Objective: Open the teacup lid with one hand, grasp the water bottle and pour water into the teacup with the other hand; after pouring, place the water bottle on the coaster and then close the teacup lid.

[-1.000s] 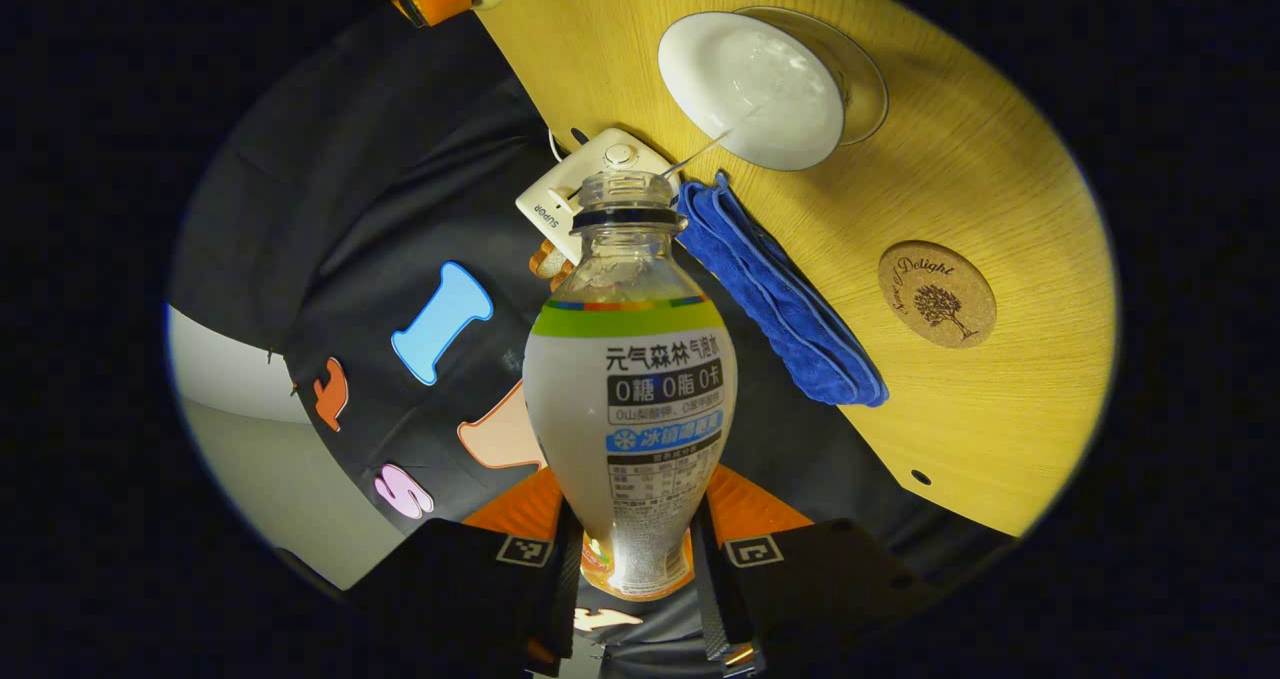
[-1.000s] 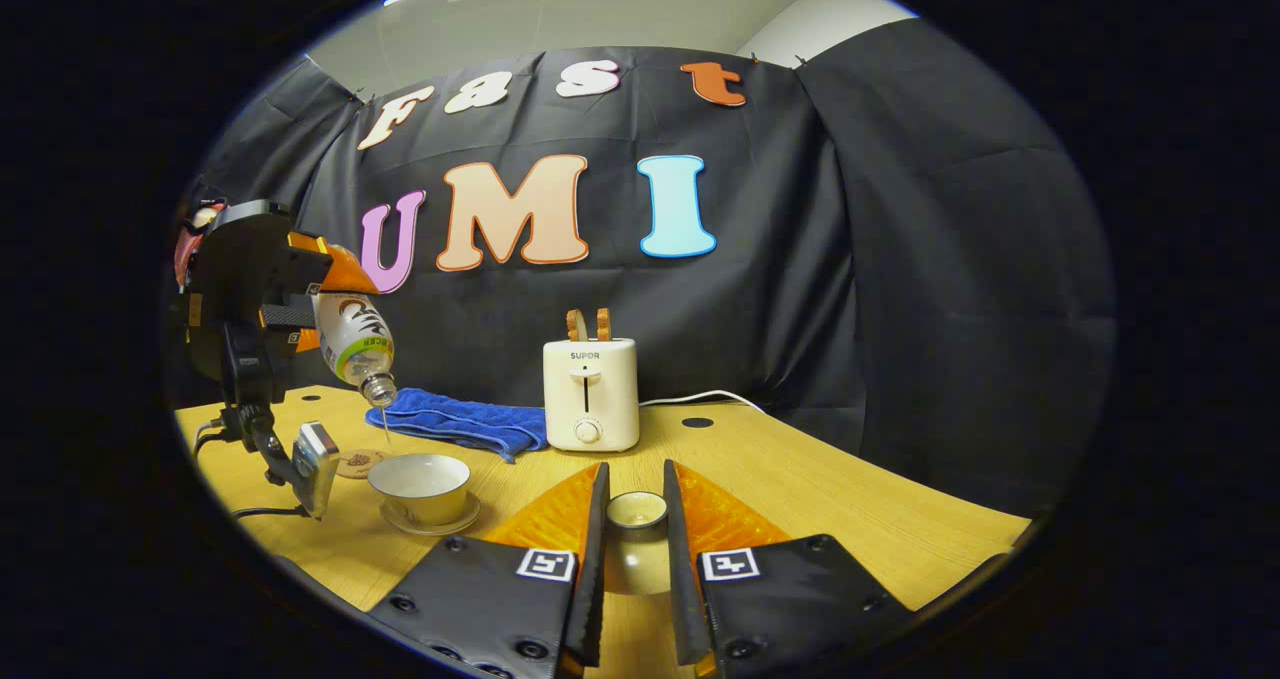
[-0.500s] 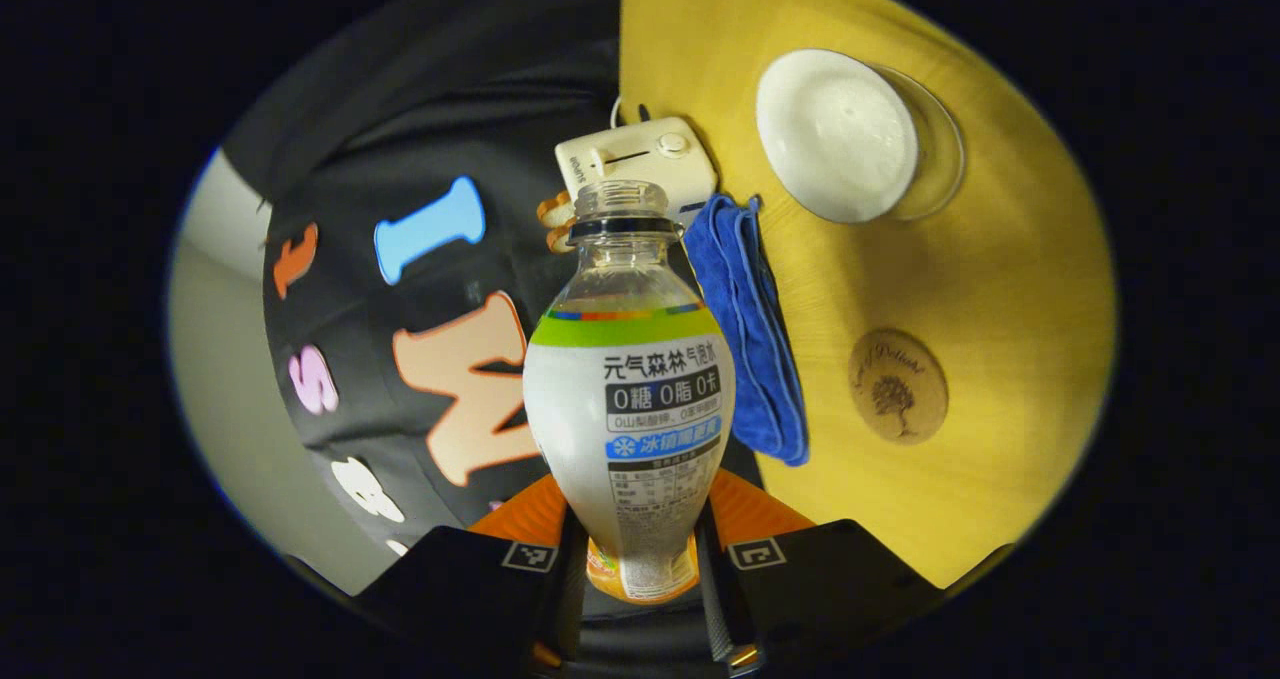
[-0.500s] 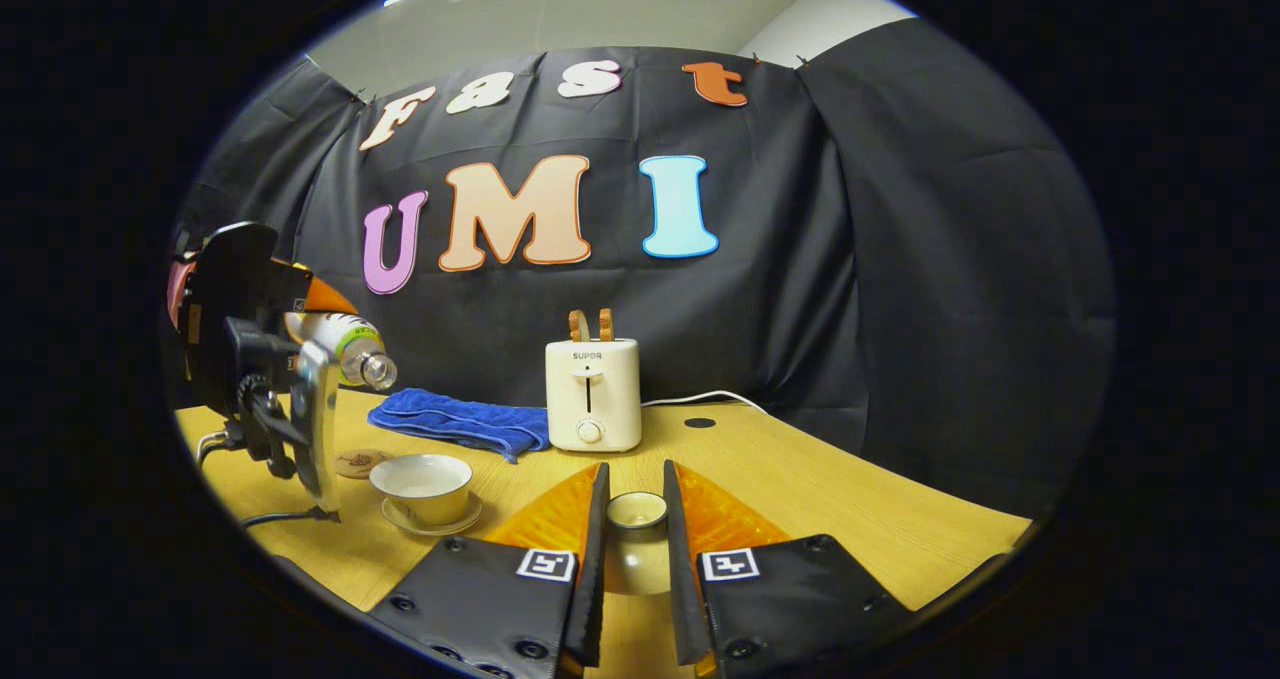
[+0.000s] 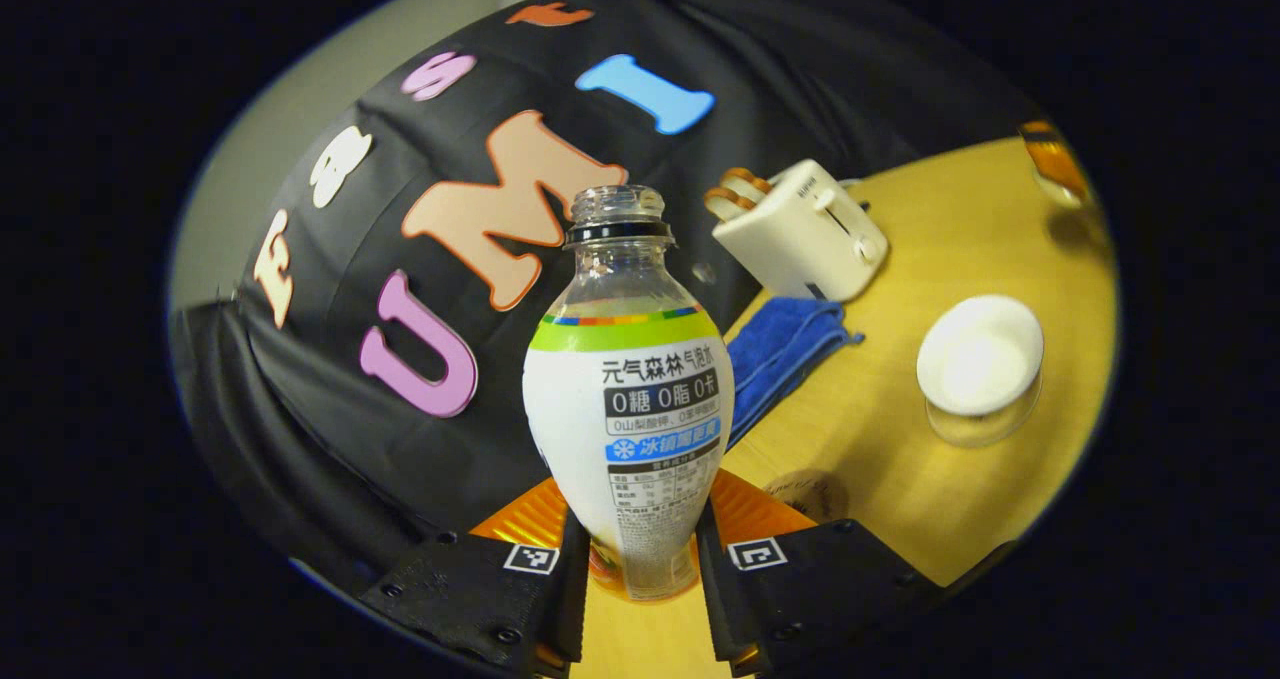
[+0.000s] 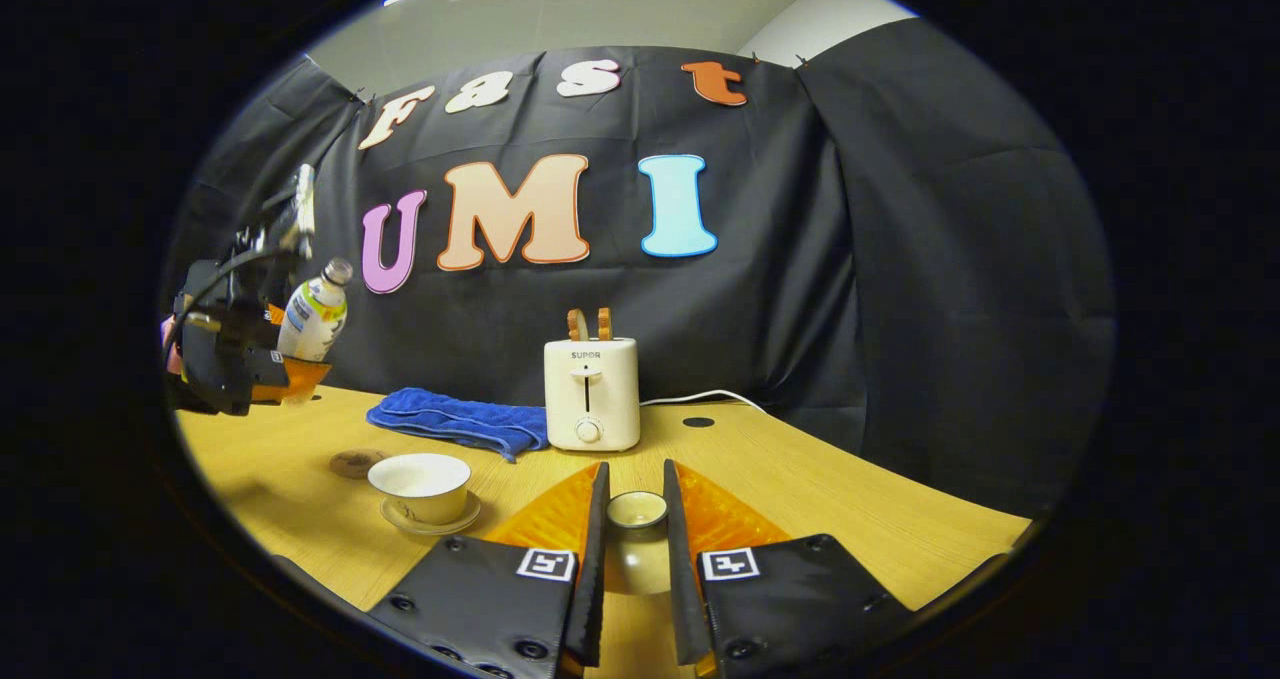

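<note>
Left hand-held gripper (image 5: 632, 599) clamped on the base of the water bottle (image 5: 628, 399), which rises nearly upright between its fingers, uncapped, clear neck above a white label with a green band; teacup (image 5: 980, 356), open and white on its saucer, stands on the desk (image 5: 900, 459) ahead and to this gripper's right; coaster (image 5: 806, 493) lies just right of the bottle's lower body; right hand-held gripper (image 6: 628, 559) grips the teacup lid (image 6: 637, 510) between both fingers above the desk, the teacup ahead to its left.
</note>
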### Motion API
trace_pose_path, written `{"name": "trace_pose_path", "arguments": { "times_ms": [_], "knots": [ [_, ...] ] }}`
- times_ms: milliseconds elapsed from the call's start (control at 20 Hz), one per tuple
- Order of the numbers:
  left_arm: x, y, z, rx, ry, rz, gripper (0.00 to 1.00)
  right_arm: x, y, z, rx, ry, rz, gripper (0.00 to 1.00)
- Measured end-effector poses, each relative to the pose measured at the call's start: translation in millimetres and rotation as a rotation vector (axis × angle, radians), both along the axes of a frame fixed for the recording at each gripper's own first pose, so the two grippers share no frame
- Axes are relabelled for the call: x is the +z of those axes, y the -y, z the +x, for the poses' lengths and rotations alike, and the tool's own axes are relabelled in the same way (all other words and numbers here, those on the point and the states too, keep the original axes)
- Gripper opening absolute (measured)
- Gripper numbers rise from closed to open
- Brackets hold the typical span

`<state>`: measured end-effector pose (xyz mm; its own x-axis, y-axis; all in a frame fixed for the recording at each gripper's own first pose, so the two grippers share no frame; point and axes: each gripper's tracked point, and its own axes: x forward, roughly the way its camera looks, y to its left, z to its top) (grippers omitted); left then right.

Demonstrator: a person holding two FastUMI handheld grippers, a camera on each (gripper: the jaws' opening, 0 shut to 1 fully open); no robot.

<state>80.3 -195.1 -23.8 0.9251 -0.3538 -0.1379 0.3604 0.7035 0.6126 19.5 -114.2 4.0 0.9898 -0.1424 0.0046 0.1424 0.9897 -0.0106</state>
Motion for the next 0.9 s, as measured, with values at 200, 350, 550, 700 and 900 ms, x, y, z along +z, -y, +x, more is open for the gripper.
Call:
{"name": "trace_pose_path", "arguments": {
  "times_ms": [200,350,550,700,900],
  "knots": [
    [4.6,12.6,1.6,-0.033,-0.127,-0.354,0.46,-0.2,-0.7,0.0,0.000,-0.002,0.000,0.33],
    [2.1,19.1,4.4,-0.036,-0.173,-0.490,0.43,-0.8,-0.5,-0.1,0.000,-0.003,0.000,0.33],
    [-13.0,24.1,16.4,-0.033,-0.222,-0.545,0.46,-0.4,-0.5,-0.3,0.000,-0.003,0.000,0.32],
    [-9.3,23.5,12.3,-0.018,-0.249,-0.552,0.47,-0.3,-0.3,0.0,0.000,-0.004,0.000,0.32],
    [-6.9,24.7,10.6,-0.022,-0.260,-0.583,0.47,-0.7,-0.1,0.6,0.001,-0.004,0.000,0.33]
  ]
}}
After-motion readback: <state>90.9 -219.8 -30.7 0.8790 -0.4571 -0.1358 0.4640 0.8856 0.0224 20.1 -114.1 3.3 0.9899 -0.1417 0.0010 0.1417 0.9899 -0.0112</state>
